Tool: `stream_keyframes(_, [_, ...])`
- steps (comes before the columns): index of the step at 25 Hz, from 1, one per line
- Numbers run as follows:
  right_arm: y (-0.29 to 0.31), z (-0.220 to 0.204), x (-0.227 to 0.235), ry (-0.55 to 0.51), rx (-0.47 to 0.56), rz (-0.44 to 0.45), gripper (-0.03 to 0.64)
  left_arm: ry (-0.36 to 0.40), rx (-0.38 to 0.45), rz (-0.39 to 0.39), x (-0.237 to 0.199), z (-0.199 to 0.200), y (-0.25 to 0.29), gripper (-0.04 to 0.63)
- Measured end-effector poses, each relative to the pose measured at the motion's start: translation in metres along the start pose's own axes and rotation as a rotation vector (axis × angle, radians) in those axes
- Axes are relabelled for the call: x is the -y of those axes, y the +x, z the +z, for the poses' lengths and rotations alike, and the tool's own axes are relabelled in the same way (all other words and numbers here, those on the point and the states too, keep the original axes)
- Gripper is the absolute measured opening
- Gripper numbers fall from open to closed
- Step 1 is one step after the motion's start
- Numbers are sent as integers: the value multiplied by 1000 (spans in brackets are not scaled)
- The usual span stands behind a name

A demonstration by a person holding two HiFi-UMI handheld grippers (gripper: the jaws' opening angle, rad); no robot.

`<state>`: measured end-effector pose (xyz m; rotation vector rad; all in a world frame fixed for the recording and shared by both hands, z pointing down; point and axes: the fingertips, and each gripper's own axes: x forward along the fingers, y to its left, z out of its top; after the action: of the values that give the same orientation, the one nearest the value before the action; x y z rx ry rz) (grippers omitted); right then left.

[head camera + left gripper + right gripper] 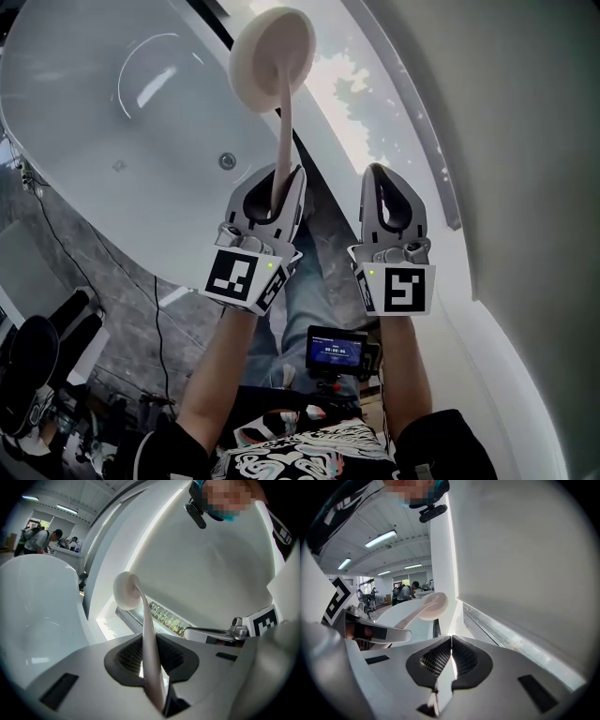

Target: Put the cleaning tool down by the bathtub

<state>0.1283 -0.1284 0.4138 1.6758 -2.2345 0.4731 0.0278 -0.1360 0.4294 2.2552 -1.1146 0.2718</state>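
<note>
The cleaning tool [274, 58] is a pale pink brush with a round head and a long thin handle [151, 653]. My left gripper [277, 187] is shut on the handle and holds the tool up over the far rim of the white bathtub [103, 112]. In the left gripper view the handle runs between the pads up to the round head [126, 590]. My right gripper [394, 187] hangs to the right with its jaws shut and nothing between them [451, 656]. The tool's head [433, 605] also shows at left in the right gripper view.
A white wall [525, 141] curves along the right, with a bright window strip [366, 103] between it and the tub. Dark marbled floor [122, 291] with cables lies in front of the tub. A small screen [336, 352] hangs at my chest. People stand far back [40, 538].
</note>
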Motion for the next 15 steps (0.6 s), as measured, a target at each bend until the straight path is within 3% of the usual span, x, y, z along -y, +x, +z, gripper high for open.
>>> stream_keyframes(15, [23,-41,3,-33,-49,24,26,-39,-16,19,-15,-34,35,67])
